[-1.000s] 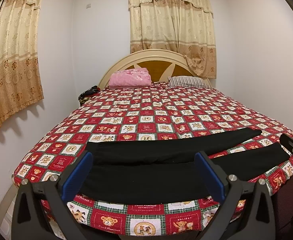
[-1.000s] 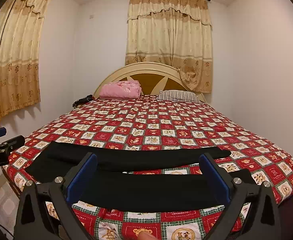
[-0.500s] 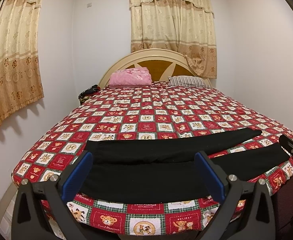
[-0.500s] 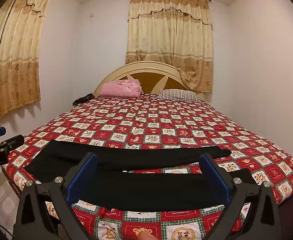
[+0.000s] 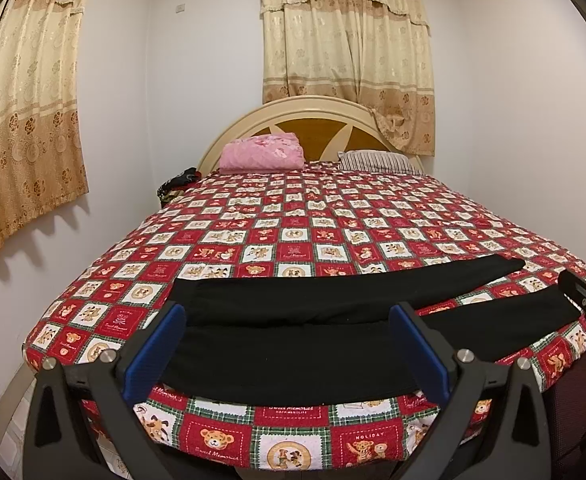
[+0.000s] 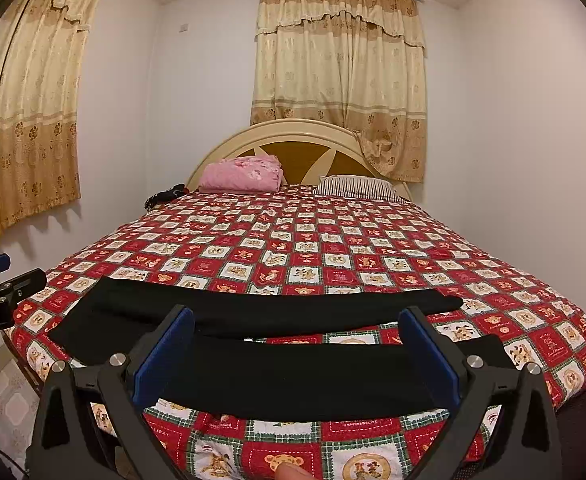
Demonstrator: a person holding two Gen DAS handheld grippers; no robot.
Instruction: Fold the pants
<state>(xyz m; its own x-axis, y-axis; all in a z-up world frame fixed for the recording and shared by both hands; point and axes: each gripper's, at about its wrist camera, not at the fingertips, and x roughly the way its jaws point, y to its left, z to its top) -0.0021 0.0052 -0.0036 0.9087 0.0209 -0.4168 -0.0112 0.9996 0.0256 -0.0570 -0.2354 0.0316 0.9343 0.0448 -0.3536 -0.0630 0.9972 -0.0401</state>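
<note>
Hovering at the foot of the bed: left gripper with blue pads spread wide apart, nothing between them, held above the waist end of the pants. Right gripper likewise gaping and empty, poised over the near leg. Neither touching cloth yet.

Lying flat across the near edge of the patterned bedspread, the black pants: waist toward the left side, two legs running rightward and parting into a narrow V with a strip of quilt showing between.

Risks, as judged from here:
- Pinching the bedspread along with the trouser fabric, both being soft layers pressed together, and dragging the quilt upward.
- Catching only the top layer of a leg, leaving the under layer behind and wrinkling the fold.
- Nudging the near leg off the mattress edge, since lying very close to it.
- Misjudging the black fabric's edges, seams being nearly invisible against such dark cloth.
</note>
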